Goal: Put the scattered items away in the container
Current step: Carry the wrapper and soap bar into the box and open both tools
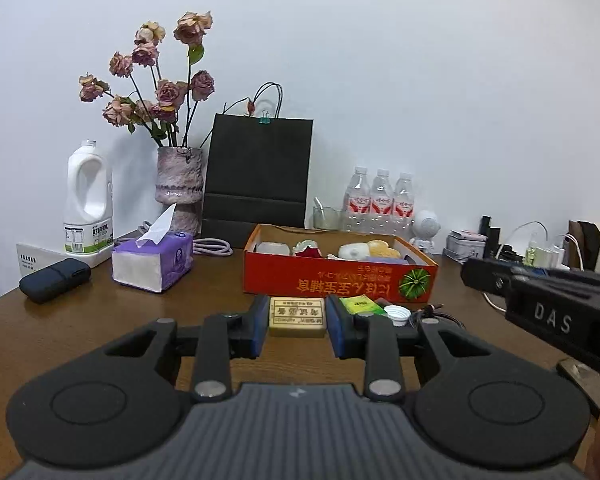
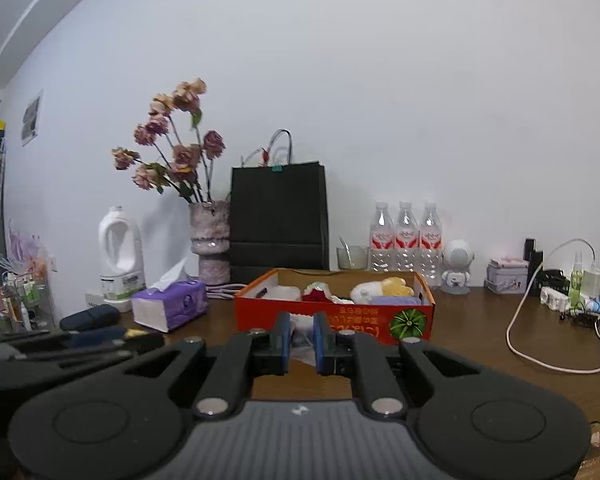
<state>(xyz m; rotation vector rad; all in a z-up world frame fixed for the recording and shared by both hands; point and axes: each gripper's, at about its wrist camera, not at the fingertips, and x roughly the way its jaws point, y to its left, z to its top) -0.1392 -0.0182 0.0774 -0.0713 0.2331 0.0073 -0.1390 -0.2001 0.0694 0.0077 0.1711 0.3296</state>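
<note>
The red cardboard box (image 1: 340,280) (image 2: 332,316) stands open in the middle of the brown table and holds several items, among them a white tub, a red-and-white piece and a white-and-yellow plush. My left gripper (image 1: 297,311) is shut on a small beige block with printed characters (image 1: 297,320), held in front of the box. On the table beside it lie a green packet (image 1: 360,306) and a white bottle cap (image 1: 396,314). My right gripper (image 2: 302,332) is shut on a thin, crumpled white piece (image 2: 302,338), close to the box's front wall. What that piece is, I cannot tell.
Left of the box are a purple tissue pack (image 1: 152,260), a dark case (image 1: 54,280) and a white jug (image 1: 88,204). A vase of dried roses (image 1: 180,188), a black paper bag (image 1: 258,176) and three water bottles (image 1: 380,196) line the wall. Cables and chargers (image 2: 540,320) lie at the right.
</note>
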